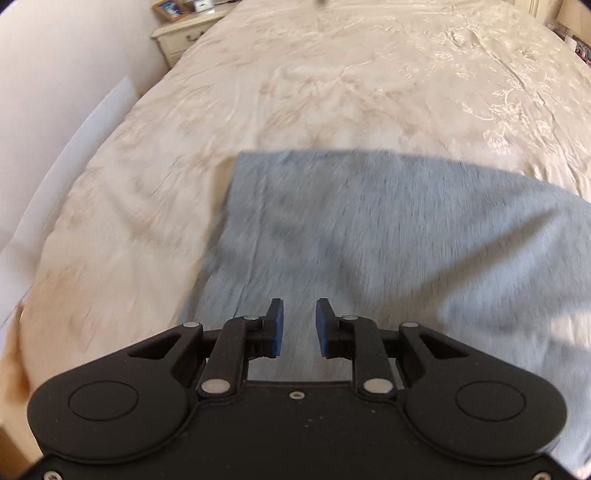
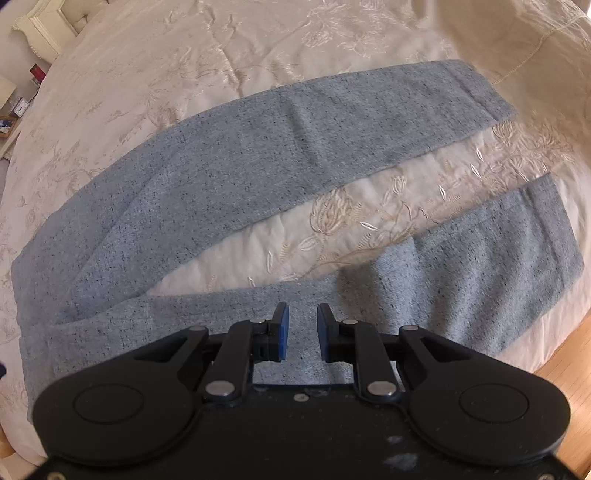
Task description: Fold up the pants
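The pants point(image 2: 229, 155), speckled blue-grey, lie flat on the cream embroidered bedspread point(image 2: 369, 218), legs spread apart in a V with a wedge of bedspread showing between them. The near leg runs right under the right gripper point(image 2: 302, 330), whose blue pads are parted with nothing pinched between them. Over on the other side, blurred, the left gripper point(image 1: 299, 328) hangs above the waist end of the cloth, jaws released too, gripping nothing. A pale nightstand point(image 1: 184, 35) sits beyond the bed's far corner, wooden floor point(image 2: 561, 373) at right.
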A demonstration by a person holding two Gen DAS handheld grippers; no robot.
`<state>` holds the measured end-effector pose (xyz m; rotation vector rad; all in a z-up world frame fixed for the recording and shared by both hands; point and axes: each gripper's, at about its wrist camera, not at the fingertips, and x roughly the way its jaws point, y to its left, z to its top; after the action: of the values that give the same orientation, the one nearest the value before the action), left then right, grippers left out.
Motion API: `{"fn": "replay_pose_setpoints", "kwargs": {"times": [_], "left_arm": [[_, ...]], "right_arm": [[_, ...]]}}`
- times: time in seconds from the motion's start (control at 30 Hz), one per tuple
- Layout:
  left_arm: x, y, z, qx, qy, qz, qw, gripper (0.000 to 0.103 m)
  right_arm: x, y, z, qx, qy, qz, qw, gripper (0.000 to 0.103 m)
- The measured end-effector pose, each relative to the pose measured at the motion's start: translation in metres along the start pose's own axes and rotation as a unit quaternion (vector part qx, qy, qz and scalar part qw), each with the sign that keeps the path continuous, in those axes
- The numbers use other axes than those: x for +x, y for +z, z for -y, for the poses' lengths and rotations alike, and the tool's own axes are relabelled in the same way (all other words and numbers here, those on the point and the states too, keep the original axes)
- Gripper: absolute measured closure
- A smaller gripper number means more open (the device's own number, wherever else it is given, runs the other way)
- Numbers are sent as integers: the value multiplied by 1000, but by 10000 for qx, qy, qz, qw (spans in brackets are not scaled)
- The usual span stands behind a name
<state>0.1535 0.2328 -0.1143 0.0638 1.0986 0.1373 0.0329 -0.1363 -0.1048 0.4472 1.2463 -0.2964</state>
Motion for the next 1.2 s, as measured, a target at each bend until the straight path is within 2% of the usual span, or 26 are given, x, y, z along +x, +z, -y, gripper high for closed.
{"fn": "replay_pose_setpoints", "kwargs": {"times": [0.07, 0.17, 0.2, 0.23, 0.3, 0.37, 0.6, 0.77, 0.87, 0.97, 1.1, 1.2], "left_arm": [[26, 20, 18, 247, -109, 47, 9996, 73], [60, 39, 44, 748, -388, -128, 9964, 72], [71, 41, 51, 930, -367, -170, 9948, 71], [82, 42, 56, 1132, -226, -185, 9931, 71], [109, 41, 60, 1560, 389, -243, 9867, 73], [132, 40, 52, 1677, 690, -265, 9831, 74], [133, 41, 54, 1848, 903, -135, 9785, 74], [128, 24, 66, 2386, 1146, 170, 9642, 74], [127, 19, 70, 2578, 1230, 244, 9580, 75], [126, 22, 68, 2465, 1157, 208, 9620, 77], [127, 28, 63, 2264, 1047, 128, 9683, 77], [129, 31, 62, 2172, 1024, 80, 9707, 77]], "right_arm": [[-2, 4, -7, -24, 8, 40, 10000, 84], [-2, 7, -16, -107, 5, 48, 9999, 83], [-1, 7, -19, -141, -26, 47, 9999, 83], [0, 8, -22, -171, -67, 49, 9998, 83], [4, 10, -25, -245, -157, 91, 9995, 83], [11, 15, -28, -324, -274, 95, 9991, 84], [48, 57, -41, -619, -527, 130, 9966, 84], [81, 93, -63, -916, -566, 326, 9937, 82], [110, 105, -67, -1192, -827, 235, 9891, 82], [136, 112, -52, -1431, -1204, 60, 9823, 85], [136, 127, -5, -970, -1107, 137, 9890, 86], [137, 141, 30, -706, -1560, 112, 9852, 86]]}}
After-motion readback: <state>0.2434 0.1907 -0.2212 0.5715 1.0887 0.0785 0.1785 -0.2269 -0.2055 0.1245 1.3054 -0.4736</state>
